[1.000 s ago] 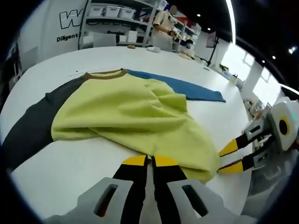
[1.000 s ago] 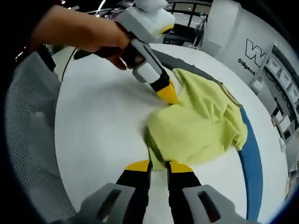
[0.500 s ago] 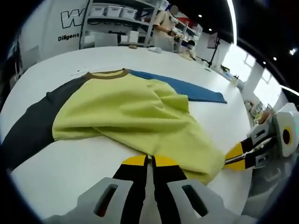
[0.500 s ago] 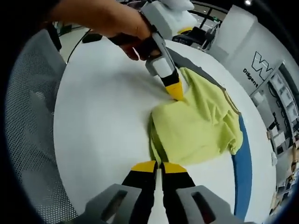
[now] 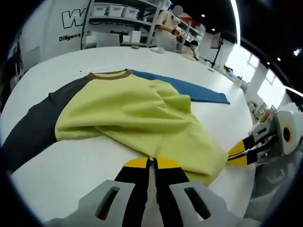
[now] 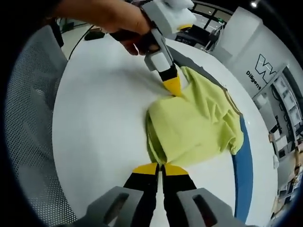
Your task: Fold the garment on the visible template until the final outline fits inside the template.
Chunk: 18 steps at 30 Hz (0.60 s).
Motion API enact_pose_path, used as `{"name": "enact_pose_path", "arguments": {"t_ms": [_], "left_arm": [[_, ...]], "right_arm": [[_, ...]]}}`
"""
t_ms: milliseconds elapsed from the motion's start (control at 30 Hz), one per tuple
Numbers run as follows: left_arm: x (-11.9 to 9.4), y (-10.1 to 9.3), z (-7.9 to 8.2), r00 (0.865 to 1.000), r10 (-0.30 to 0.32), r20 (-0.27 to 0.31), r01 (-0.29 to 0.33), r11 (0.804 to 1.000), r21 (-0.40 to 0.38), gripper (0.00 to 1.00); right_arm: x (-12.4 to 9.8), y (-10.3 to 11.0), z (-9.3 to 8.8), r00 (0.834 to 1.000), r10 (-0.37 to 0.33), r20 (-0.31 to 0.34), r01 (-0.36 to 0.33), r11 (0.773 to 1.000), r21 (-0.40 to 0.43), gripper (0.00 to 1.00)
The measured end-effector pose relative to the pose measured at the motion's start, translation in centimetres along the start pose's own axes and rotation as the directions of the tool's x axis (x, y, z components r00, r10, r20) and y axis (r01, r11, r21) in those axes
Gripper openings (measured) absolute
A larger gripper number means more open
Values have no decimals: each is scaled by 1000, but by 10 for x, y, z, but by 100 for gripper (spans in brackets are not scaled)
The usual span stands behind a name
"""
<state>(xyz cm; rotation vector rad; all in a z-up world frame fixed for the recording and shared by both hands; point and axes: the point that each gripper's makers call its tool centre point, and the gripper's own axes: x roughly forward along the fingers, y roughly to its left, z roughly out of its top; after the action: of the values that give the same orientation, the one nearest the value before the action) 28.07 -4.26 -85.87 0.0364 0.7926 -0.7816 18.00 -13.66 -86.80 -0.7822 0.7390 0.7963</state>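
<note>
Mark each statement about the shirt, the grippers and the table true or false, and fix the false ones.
1. The shirt has a yellow-green body. True.
2. Both its sleeves are blue. False: one sleeve is blue, the other sleeve dark grey.
3. The left gripper is shut on the shirt's hem. True.
4. The right gripper hangs open above the table. False: it is shut on the shirt's edge.
5. The table is white. True.

1. Bright, even light falls from the ceiling strip lights (image 5: 234, 19) overhead.
2. The white tabletop (image 6: 99, 123) shines pale, with soft, faint shadows.
3. Windows (image 5: 265, 80) blow out to white glare.
4. Fisheye bending curves the tabletop's edges; the far shelves (image 5: 118, 14) look soft.
</note>
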Motion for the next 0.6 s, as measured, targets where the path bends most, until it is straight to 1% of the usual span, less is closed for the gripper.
{"name": "enact_pose_path", "arguments": {"t_ms": [233,267,300,533,600], "left_arm": [[-7,-1,-2,1000,0,9,0,1000,1,0],[-11,0,-5,1000,2,7,-2,1000,0,0],[-17,3,-13,1000,9,5,-9,1000,-17,0],[-34,9,-32,1000,24,8,-24,998,-51,0],[-37,10,-34,1000,25,11,-25,998,-64,0]], "right_arm": [[0,-1,0,1000,-1,0,1,1000,15,0],[0,-1,0,1000,-2,-2,2,1000,19,0],[0,-1,0,1000,-3,-3,3,1000,22,0],[1,-2,0,1000,-6,-7,6,1000,20,0],[1,-2,0,1000,-7,-8,8,1000,19,0]]}}
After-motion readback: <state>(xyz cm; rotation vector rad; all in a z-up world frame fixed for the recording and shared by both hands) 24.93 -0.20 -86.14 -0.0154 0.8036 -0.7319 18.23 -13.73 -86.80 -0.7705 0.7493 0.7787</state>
